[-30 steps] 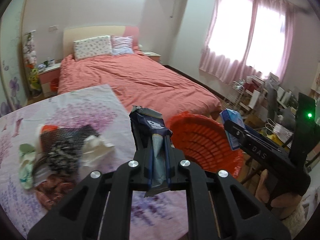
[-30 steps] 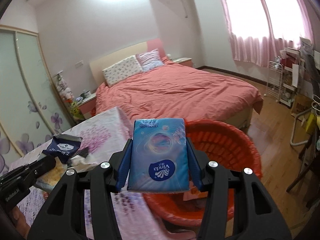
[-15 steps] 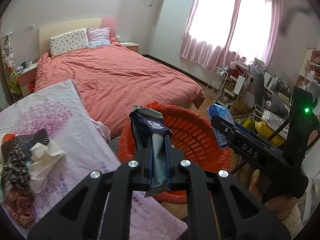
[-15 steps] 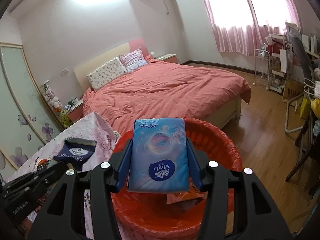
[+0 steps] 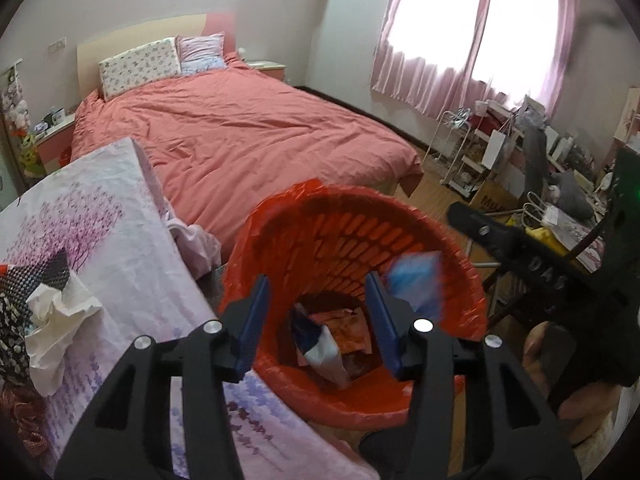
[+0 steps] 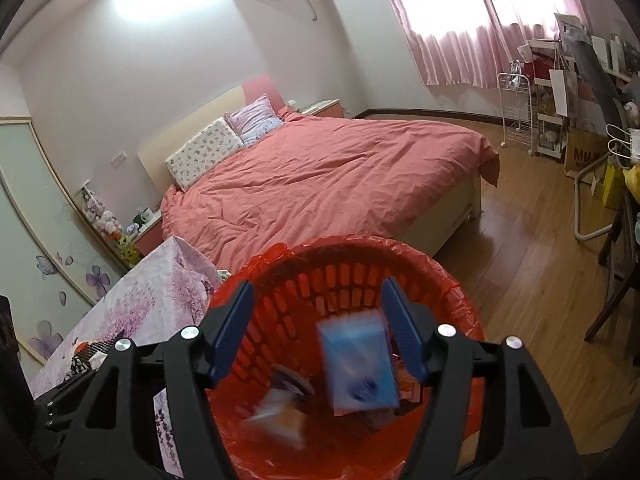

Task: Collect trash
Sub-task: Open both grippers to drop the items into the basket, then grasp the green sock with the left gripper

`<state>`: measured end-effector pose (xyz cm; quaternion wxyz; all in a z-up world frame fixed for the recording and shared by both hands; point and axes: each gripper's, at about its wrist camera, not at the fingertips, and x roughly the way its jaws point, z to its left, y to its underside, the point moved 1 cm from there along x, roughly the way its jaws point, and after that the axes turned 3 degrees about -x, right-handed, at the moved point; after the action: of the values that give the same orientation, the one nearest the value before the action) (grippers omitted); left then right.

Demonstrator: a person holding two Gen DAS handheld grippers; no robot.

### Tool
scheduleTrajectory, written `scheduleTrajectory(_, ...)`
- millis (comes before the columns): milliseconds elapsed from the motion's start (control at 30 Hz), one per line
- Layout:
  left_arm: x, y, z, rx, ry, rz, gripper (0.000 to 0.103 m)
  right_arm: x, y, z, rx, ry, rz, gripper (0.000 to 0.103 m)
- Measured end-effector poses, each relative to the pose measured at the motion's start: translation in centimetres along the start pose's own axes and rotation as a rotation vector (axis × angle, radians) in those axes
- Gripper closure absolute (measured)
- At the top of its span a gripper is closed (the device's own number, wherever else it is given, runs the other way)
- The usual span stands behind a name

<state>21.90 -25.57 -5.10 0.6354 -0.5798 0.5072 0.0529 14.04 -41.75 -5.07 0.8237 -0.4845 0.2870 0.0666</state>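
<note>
Both loads released since a second ago: the tissue pack [image 6: 360,364] and dark wrapper [image 5: 316,346] have left the jaws and drop into the red bin [image 5: 460,256].

Left gripper [image 5: 318,324] and right gripper [image 6: 318,330] hang spread and empty over the bin. Remaining trash, a crumpled tissue [image 5: 60,320], lies on the table [image 5: 120,216] left of the left gripper, the nearer one. The bed [image 5: 248,128] stands beyond.

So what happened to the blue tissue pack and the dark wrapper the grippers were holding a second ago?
Both were let go. The left hand-held gripper and right hand-held gripper opened, and the blue tissue pack and dark blue wrapper dropped into the round orange plastic basket. The crumpled white tissue stayed on the table.
</note>
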Motion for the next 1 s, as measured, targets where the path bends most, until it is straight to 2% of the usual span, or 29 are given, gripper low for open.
scheduleTrajectory(200,-0.7,1.0,1.6,0.004,-0.070,0.000,0.048,-0.3,0.3,1.1,-0.055,0.026,0.005,0.037)
scheduleTrajectory(367,-2.7,1.9,3.2,0.007,-0.140,-0.026,0.038,-0.3,0.3,2.4,-0.097,0.032,0.007,0.037)
scheduleTrajectory(533,-5.3,2.7,6.2,-0.013,-0.202,-0.051,0.036,-0.4,0.7,4.6,-0.150,0.031,0.017,0.037)
scheduleTrajectory(867,-11.6,4.6,14.7,-0.132,-0.326,-0.105,0.036,-0.7,2.7,11.1,-0.288,-0.005,0.043,0.034)
scheduleTrajectory(1000,-14.0,6.1,20.2,-0.219,-0.409,-0.109,0.036,-0.5,3.7,13.7,-0.335,-0.035,0.062,0.034)
